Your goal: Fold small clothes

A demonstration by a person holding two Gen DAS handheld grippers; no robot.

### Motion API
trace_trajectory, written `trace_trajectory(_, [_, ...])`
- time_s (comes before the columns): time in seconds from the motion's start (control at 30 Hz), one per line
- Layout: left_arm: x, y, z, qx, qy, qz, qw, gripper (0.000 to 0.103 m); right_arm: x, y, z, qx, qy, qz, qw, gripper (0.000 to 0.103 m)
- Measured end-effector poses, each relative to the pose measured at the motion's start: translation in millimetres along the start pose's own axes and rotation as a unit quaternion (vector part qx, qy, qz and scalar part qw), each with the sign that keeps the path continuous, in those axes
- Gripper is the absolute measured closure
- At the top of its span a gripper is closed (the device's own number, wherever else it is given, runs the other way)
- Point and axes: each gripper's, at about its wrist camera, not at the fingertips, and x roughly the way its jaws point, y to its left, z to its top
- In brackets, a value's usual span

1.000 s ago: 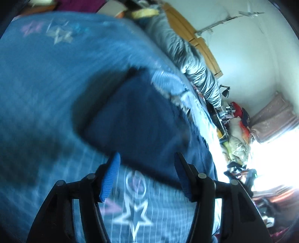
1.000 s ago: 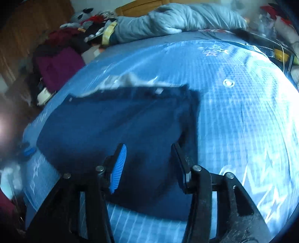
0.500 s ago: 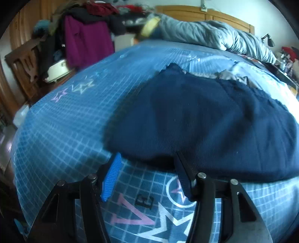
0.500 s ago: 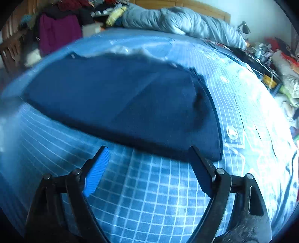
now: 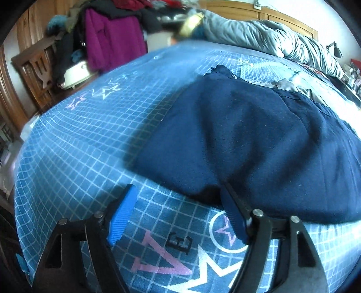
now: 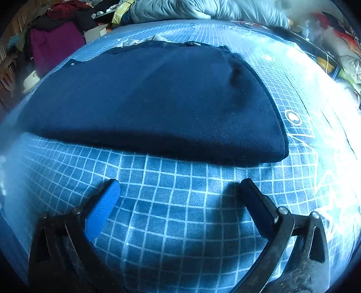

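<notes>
Cluttered home bedroom: bed (image 5: pixel 90 135), duvet (image 5: pixel 270 36), wooden headboard (image 5: pixel 282 17).

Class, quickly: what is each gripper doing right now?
Left gripper: open, holding nothing, at the navy garment edge.
Right gripper: open, empty, short of it.

The garment (image 6: pixel 158 99) lies on the bedspread (image 6: pixel 180 202); quilt (image 6: pixel 203 10) at twelve o'clock, clothes pile (image 6: pixel 54 42) at ten.

We see a big bed (image 5: pixel 85 144) with a blue cover full of white squares and stars. A dark blue piece of clothing (image 6: pixel 158 97) lies flat on it. A puffy grey blanket (image 5: pixel 266 38) sits at the far end.
</notes>
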Motion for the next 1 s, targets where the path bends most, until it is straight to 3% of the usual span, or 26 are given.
trace_trajectory(1.0, [4.4, 2.9, -0.5, -0.016, 0.010, 0.000, 0.9998, 0.016, 7.7, 3.5, 0.1, 0.000, -0.003, 0.017, 1.000, 0.000])
